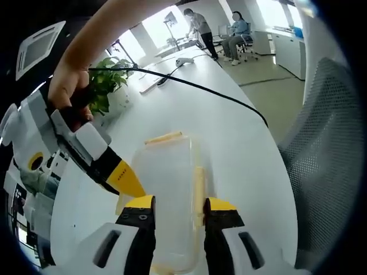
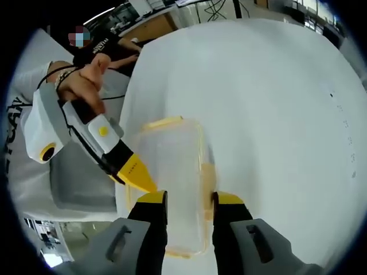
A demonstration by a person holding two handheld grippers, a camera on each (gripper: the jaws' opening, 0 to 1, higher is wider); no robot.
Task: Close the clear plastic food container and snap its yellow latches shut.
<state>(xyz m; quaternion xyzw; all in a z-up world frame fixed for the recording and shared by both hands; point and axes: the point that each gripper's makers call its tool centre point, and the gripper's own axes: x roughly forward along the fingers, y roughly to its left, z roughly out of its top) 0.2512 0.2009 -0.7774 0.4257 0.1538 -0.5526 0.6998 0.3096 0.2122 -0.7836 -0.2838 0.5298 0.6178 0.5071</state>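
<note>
The clear plastic food container [image 1: 166, 189] lies on the white table [image 1: 241, 149] with its lid on. One yellow latch [image 1: 164, 137] is at its far end and another [image 1: 199, 189] runs along its right side. My left gripper [image 1: 180, 203] hovers open over the near part of the lid. The right gripper [image 1: 131, 184] comes in from the left, its yellow tip touching the container's left edge. In the right gripper view the container [image 2: 172, 166] lies under my open right gripper [image 2: 189, 197], and the left gripper [image 2: 140, 177] touches its left side.
A black cable [image 1: 200, 89] crosses the table behind the container, beside a potted plant [image 1: 106, 83]. A grey mesh chair [image 1: 332, 143] stands at the table's right edge. The table edge [image 2: 129, 103] is close on the left, with a person's white shirt [image 2: 23, 120] beyond it.
</note>
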